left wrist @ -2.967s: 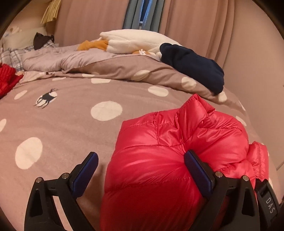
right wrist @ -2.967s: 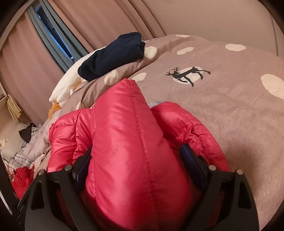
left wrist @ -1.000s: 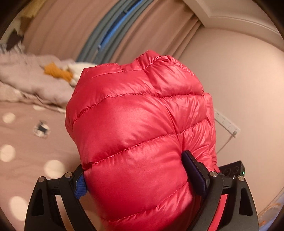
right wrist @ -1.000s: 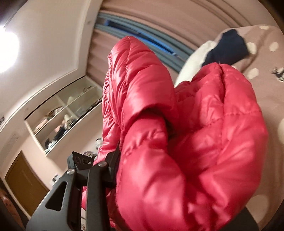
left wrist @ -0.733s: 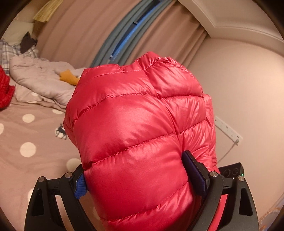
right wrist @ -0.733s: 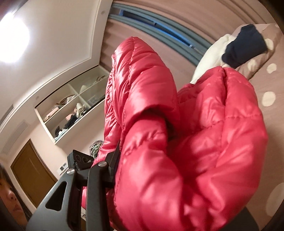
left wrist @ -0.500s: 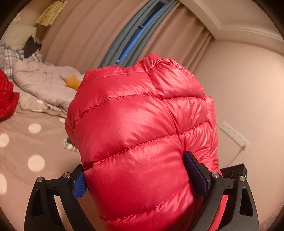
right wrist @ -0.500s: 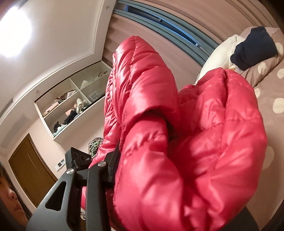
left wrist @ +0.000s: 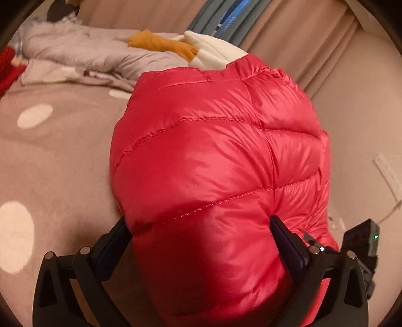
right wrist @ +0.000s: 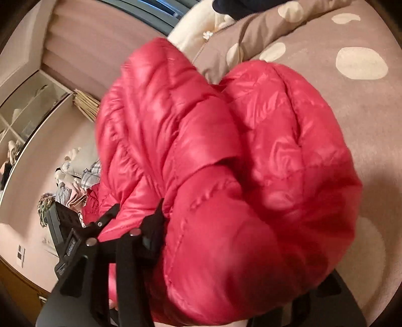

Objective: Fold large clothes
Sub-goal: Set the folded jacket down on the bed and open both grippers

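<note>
Both claws, left (left wrist: 201, 241) and right (right wrist: 238, 251), clench the glossy, puffy, quilted red jacket (left wrist: 213, 156) above the soft polka-dot bed (left wrist: 57, 156).

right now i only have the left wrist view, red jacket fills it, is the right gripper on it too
Observer: Yes. In the right wrist view the right gripper is shut on a thick bunch of the red puffer jacket; only one of its fingers shows, the other is buried in fabric.
Operator: whats past the jacket on that side
Observer: The dotted brown bedspread, with a dark navy garment at its far end.
Operator: can you see my gripper from there
Observer: Yes, the left gripper shows at the lower left of that view, pinching the jacket's edge.
Operator: anything behind it
Observer: A heap of clothes by the wall, below a recessed shelf.
</note>
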The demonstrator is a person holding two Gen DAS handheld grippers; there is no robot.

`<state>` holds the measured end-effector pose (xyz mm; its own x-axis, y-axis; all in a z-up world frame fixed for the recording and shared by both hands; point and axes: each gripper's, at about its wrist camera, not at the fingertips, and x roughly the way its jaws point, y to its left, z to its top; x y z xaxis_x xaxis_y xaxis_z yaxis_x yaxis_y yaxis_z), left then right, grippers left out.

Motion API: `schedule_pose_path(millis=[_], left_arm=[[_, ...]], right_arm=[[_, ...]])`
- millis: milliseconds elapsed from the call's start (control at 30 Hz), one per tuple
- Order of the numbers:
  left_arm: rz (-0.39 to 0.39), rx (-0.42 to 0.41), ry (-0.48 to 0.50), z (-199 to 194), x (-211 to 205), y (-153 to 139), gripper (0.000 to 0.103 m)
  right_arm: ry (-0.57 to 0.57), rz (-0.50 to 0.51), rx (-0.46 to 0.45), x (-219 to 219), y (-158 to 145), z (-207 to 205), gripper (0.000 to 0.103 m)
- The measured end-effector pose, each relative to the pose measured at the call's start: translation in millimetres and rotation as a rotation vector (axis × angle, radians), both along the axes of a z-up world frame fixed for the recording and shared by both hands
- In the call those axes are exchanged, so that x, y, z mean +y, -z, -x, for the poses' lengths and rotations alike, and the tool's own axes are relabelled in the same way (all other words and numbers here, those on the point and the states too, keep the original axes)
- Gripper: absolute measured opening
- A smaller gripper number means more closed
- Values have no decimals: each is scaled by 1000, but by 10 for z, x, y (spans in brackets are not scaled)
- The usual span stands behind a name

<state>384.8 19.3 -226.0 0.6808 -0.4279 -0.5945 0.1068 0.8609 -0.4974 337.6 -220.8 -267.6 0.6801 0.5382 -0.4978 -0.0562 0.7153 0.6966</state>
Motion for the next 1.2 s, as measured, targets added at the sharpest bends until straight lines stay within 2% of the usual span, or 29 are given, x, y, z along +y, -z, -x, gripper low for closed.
schedule_pose_path(millis=[100,133,167,267,400,533,567,633,667,733,800,900,1033,1200], left_arm=[[-42,34,-20,30,-3,-189,103],[-72,40,-36,66,-16,-246,103],[-108,39,-57,133,-17,-343,103],[-228,-21,-163,503,2,-635,103],[-351,-196,-265,1237,-60,-1211,103],[-465,-279,-339,1812,-150,-1726,103],[-484,-298,-356,2078,-183,-1871,103],[-481,-332,-360,2374,-199,-1985,103],[-474,-347,-370,2554,-199,-2042,103],[-464,-366,-373,2777,-187,-2067,103],[-415,-380,-345,2906,-166,-2103,103],[-327,-360,-317,3024,-162,-2169,103],[-352,-402,-311,3029,-230,-2204,103],[-356,-415,-318,3133,-281,-2213,103]], right_arm=[[15,87,28,16,-171,-19,68],[25,135,45,16,-265,-8,79],[30,166,47,13,-346,20,84],[86,180,17,-149,-635,254,88],[129,192,-77,-271,-1083,671,92],[110,313,-170,-142,-1661,1218,93],[103,351,-185,-90,-1762,1360,93],[108,481,-209,40,-2030,1724,99],[116,530,-219,56,-2070,1842,102],[133,615,-278,98,-2210,2201,103],[131,628,-306,78,-2285,2500,103],[136,629,-301,14,-2338,2696,103],[176,677,-333,-33,-2442,2815,103],[161,649,-337,-27,-2492,2892,103]])
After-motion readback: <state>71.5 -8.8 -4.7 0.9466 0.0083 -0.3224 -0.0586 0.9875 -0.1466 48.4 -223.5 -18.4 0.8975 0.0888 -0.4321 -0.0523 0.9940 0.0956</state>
